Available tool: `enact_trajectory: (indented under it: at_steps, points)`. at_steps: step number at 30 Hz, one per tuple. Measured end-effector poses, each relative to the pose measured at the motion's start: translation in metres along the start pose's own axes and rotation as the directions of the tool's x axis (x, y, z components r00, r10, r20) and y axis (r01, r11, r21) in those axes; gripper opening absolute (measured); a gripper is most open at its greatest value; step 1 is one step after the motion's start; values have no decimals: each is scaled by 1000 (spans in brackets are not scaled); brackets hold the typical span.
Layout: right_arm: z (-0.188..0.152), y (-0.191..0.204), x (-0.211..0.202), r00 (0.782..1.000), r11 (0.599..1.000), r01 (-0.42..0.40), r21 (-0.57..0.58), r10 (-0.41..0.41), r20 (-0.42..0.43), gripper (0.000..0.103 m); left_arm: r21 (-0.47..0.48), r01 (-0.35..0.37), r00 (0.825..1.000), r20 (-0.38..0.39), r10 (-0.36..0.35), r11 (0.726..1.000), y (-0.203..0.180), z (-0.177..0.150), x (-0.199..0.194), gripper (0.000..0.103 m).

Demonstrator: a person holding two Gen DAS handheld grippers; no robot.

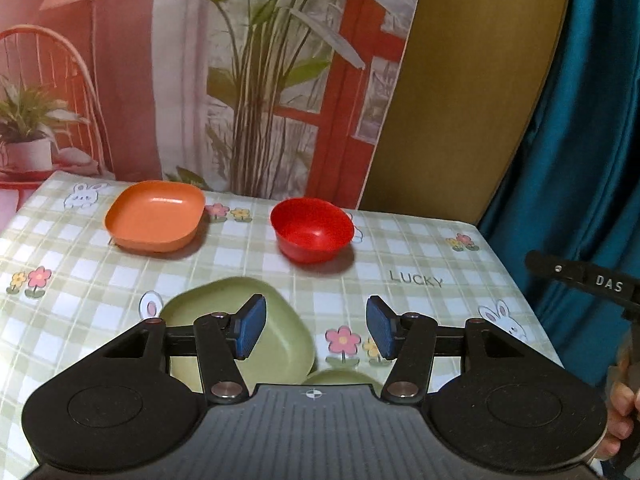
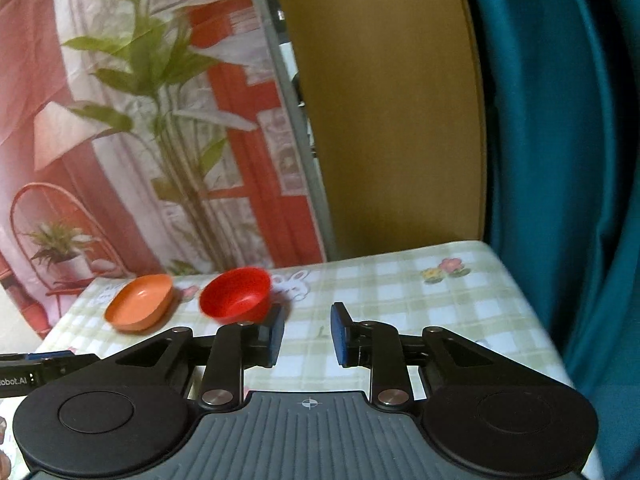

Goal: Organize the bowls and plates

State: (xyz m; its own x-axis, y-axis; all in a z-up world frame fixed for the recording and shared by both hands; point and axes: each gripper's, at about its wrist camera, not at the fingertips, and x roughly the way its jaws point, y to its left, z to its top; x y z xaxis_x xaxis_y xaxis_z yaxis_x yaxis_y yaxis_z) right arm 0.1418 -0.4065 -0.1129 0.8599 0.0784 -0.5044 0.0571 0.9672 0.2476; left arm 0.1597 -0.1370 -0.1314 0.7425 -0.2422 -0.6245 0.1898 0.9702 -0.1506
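An orange square plate (image 1: 154, 216) and a red bowl (image 1: 312, 229) sit side by side at the far end of the checked table. A green plate (image 1: 280, 336) lies just below my left gripper (image 1: 316, 328), whose blue pads stand apart with nothing between them; a green rounded rim (image 1: 340, 378) peeks out behind the gripper body. In the right wrist view the orange plate (image 2: 140, 306) and red bowl (image 2: 236, 295) lie ahead to the left. My right gripper (image 2: 306, 334) hovers over bare cloth, its jaws apart and empty.
The tablecloth (image 1: 416, 280) has bunnies, flowers and the word LUCKY. A printed backdrop (image 1: 200, 80) stands behind the table, a brown board (image 1: 460, 100) and teal curtain (image 1: 580, 160) at the right. The right edge of the table (image 2: 532, 312) drops off near the curtain.
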Motion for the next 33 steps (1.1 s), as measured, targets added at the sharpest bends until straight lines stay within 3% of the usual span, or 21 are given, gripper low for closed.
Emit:
enact_trajectory:
  at_steps: [7,10,14,18,28,33]
  points:
    - [5,-8,37,998,999,-49,1,49,28,25,51,-29,995,100,24,998,-12,24,35,59]
    - [3,-5,63,994,996,-90,-5,91,59,25,29,-68,986,157,63,997,-7,33,58,65]
    - [2,1,102,992,993,-117,13,116,45,25,-40,-99,991,90,102,994,8,49,96,65]
    - [-1,13,131,971,972,-236,-17,237,35,26,-105,-83,993,79,92,991,24,53,124,65]
    - [-5,33,206,969,974,-224,-37,218,-116,28,-173,-67,997,19,71,983,44,51,172,64]
    - [-7,37,226,968,977,-207,-41,199,-151,28,-193,-64,998,-9,64,979,47,51,185,63]
